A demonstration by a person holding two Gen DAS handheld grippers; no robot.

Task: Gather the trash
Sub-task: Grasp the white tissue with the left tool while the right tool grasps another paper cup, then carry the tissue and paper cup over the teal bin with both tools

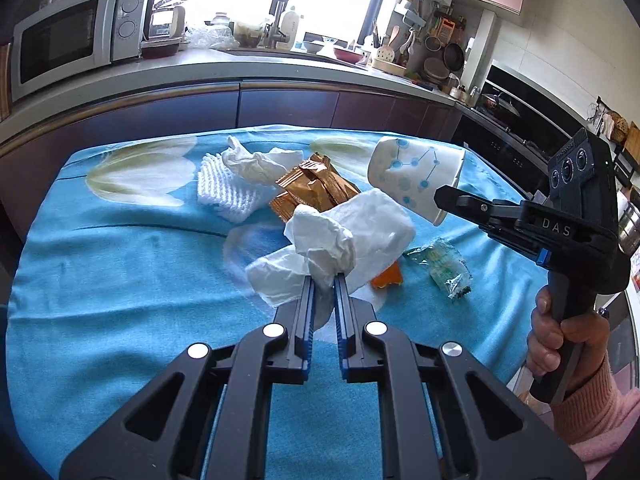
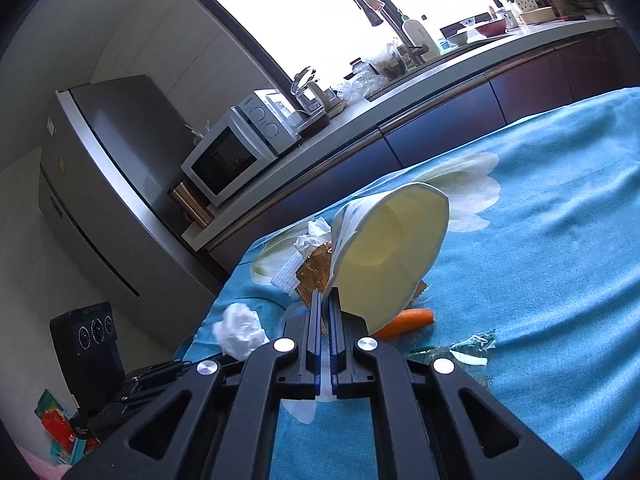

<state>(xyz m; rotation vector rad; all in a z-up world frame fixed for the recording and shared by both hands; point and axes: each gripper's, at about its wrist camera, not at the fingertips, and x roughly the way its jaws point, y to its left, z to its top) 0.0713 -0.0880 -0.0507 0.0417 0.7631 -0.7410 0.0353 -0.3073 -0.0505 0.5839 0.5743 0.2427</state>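
Note:
My left gripper (image 1: 323, 278) is shut on a crumpled white tissue (image 1: 352, 236) and holds it over the blue tablecloth (image 1: 120, 264). The tissue also shows in the right wrist view (image 2: 239, 330). My right gripper (image 2: 326, 294) is shut on the rim of a white paper cup with blue dots (image 2: 384, 248), tilted on its side with its mouth towards the camera; the cup shows in the left wrist view (image 1: 416, 178) with the right gripper (image 1: 440, 196) at its rim. A brown wrapper (image 1: 316, 188), a white foam net (image 1: 224, 192), another tissue (image 1: 256, 164), an orange piece (image 2: 408, 320) and a clear green wrapper (image 1: 448, 272) lie on the cloth.
A kitchen counter (image 1: 240, 68) with dark cabinets runs behind the table, bearing a microwave (image 1: 76, 36) and a sink tap (image 2: 384, 12). A grey fridge (image 2: 100, 184) stands at the left in the right wrist view. A stove (image 1: 504, 112) is at the far right.

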